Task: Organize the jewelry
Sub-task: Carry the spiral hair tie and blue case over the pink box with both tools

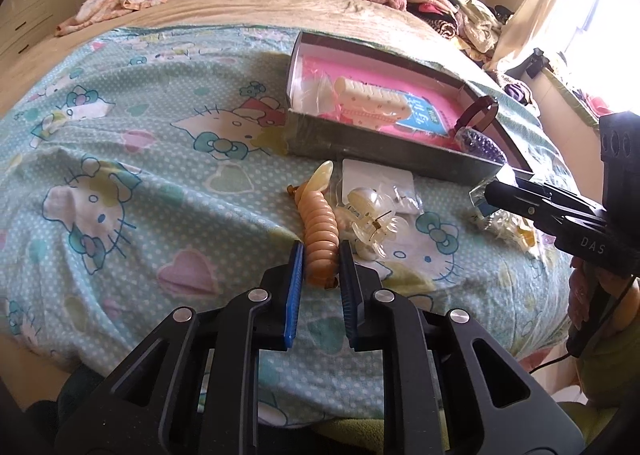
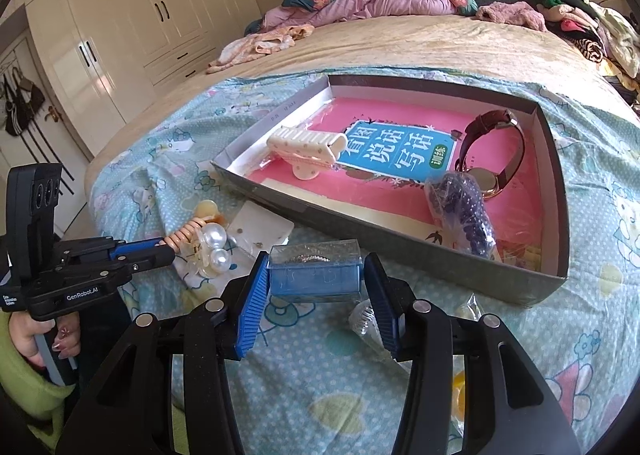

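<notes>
The right gripper (image 1: 494,191) carries the letters "DAS" on its body at the right edge of the left wrist view; the left gripper (image 2: 168,251) reads "GenRobot.AI" at the lower left of the right wrist view. Inside the grey box (image 2: 400,251) a pink book (image 2: 372,191) lies flat, its blue label printed with large Chinese characters. On the book rest a cream hair clip (image 2: 308,147) at centre left, a brown-strapped watch (image 2: 496,151) at the right, and a clear bag of purple beads (image 2: 464,207) just below the watch.

In the left wrist view the left gripper (image 1: 322,255) has its blue fingers (image 1: 296,283) pressed narrow on the near end of a peach spiral hair tie (image 1: 318,231), low in the centre of the frame. A pearl hair claw (image 1: 370,215) lies just right of it, overlapping a white card (image 1: 384,175), on the Hello Kitty sheet (image 1: 140,159) of the bed.

In the right wrist view the right gripper (image 2: 316,279) holds a small clear box with a blue base (image 2: 316,271) between its fingers (image 2: 252,303), at lower centre, just in front of the grey box's near wall. A hand (image 2: 44,335) in a green sleeve grips the left handle.
</notes>
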`<action>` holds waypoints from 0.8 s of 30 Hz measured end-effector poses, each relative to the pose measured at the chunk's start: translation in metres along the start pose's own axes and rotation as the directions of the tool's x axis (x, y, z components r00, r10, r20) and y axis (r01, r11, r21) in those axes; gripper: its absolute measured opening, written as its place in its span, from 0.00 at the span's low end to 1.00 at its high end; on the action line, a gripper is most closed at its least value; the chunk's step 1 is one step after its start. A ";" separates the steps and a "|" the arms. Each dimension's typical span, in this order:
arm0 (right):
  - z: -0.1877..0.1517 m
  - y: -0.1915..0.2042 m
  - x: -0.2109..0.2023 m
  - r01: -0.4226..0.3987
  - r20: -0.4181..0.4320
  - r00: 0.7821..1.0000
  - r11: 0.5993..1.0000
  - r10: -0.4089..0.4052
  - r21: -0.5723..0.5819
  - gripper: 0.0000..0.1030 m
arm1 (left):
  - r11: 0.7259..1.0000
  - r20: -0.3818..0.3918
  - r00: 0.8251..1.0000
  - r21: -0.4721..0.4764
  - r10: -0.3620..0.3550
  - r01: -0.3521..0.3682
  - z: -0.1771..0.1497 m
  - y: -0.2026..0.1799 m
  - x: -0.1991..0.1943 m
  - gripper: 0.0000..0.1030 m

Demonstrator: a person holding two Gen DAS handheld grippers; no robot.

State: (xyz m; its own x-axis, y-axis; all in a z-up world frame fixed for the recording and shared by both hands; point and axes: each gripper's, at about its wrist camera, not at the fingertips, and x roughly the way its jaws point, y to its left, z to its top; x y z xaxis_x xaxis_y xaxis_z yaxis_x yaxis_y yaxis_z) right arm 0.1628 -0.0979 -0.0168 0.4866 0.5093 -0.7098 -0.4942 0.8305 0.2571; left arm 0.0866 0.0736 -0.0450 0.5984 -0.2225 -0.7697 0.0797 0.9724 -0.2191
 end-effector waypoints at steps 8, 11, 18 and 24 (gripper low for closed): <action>0.003 0.001 -0.016 -0.007 0.031 0.999 1.000 0.007 -0.004 0.45 | 1.000 0.074 0.997 -0.011 0.012 -0.011 0.008 0.001 -0.026 0.10; 0.004 0.002 -0.022 -0.010 0.046 0.999 1.000 0.010 -0.006 0.45 | 1.000 0.092 0.996 -0.012 0.013 -0.012 0.011 0.000 -0.033 0.10; 0.007 0.000 -0.038 -0.004 0.088 0.996 1.000 0.004 -0.006 0.45 | 1.000 0.130 0.992 0.000 0.005 -0.005 0.021 -0.008 -0.043 0.10; 0.011 -0.009 -0.052 0.017 0.125 0.992 1.000 -0.017 0.002 0.45 | 1.000 0.154 0.988 0.015 -0.003 0.001 0.033 -0.017 -0.048 0.10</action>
State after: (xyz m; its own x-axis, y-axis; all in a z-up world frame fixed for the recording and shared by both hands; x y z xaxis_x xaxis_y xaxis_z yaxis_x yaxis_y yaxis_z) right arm 0.1500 -0.1299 0.0248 0.5816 0.5190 -0.6265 -0.4841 0.8397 0.2462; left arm 0.0832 0.0701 0.0157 0.7137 -0.2125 -0.6674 0.0922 0.9731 -0.2112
